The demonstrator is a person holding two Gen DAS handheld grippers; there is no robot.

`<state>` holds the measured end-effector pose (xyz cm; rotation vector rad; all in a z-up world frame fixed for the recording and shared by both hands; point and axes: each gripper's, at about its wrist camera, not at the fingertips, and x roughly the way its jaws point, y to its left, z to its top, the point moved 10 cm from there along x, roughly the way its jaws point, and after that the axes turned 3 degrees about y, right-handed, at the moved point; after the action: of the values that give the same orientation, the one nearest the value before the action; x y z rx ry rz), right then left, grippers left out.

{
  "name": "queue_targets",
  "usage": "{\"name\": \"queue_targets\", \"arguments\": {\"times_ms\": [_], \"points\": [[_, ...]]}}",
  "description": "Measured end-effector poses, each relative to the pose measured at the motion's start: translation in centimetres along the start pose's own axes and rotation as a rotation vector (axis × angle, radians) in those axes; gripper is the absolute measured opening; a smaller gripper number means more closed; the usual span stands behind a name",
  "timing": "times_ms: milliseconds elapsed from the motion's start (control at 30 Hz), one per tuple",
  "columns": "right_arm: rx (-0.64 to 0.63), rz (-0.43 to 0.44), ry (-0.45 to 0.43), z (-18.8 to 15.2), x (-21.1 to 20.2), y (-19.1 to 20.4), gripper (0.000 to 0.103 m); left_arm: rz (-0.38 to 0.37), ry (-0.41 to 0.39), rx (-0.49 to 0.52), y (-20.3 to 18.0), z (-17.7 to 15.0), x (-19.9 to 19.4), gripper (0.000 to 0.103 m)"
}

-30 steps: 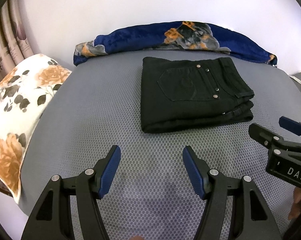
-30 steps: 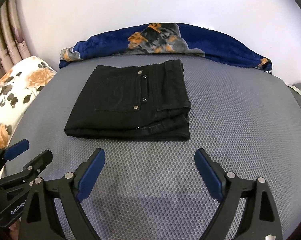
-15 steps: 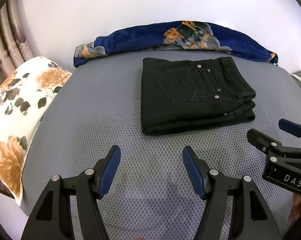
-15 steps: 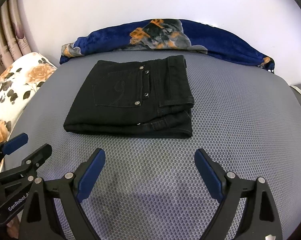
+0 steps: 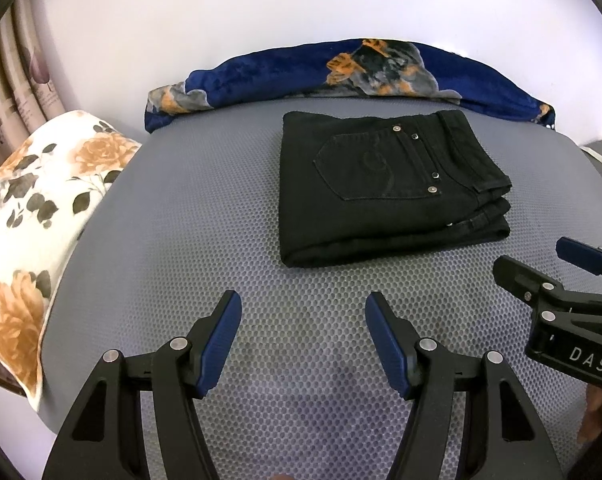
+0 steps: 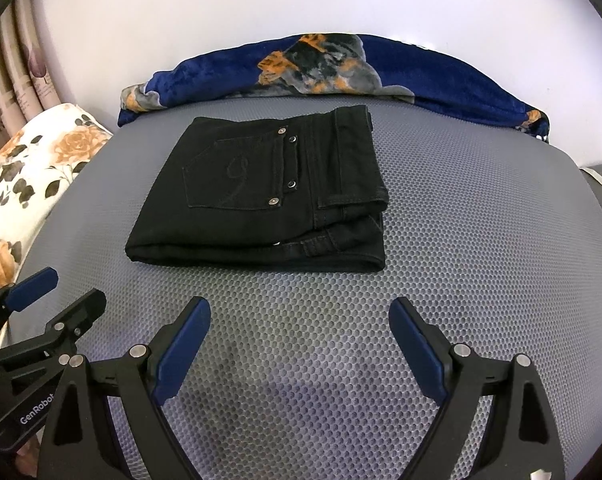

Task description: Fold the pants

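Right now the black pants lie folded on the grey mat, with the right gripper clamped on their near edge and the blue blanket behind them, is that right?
Not quite. The right gripper is not clamped on the black pants: its jaws stand open over the bare grey mat, short of the near edge, as the right wrist view shows. The pants are folded, with the blue blanket behind them.

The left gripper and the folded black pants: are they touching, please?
Apart. The left wrist view shows bare grey mat between the open left gripper and the folded black pants.
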<state>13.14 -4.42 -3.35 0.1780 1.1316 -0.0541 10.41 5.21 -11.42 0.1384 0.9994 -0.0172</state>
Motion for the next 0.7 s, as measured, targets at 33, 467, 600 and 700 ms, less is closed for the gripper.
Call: {"name": "queue_targets", "arguments": {"times_ms": [33,467,600,700], "points": [[0.000,0.002,0.000,0.04,0.00,0.03,0.089,0.001,0.001,0.000,-0.03,-0.03,0.06,0.065],[0.008,0.008,0.009,-0.07,0.21,-0.22,0.089,-0.007,0.006,0.007,-0.30,-0.12,0.17,0.065],[0.016,0.012,0.010,-0.13,0.22,-0.21,0.089,-0.009,0.004,0.013,-0.59,-0.11,0.07,0.065],[0.021,0.011,0.012,-0.19,0.32,-0.42,0.089,-0.010,0.006,0.014,-0.66,-0.09,0.05,0.065]]}}
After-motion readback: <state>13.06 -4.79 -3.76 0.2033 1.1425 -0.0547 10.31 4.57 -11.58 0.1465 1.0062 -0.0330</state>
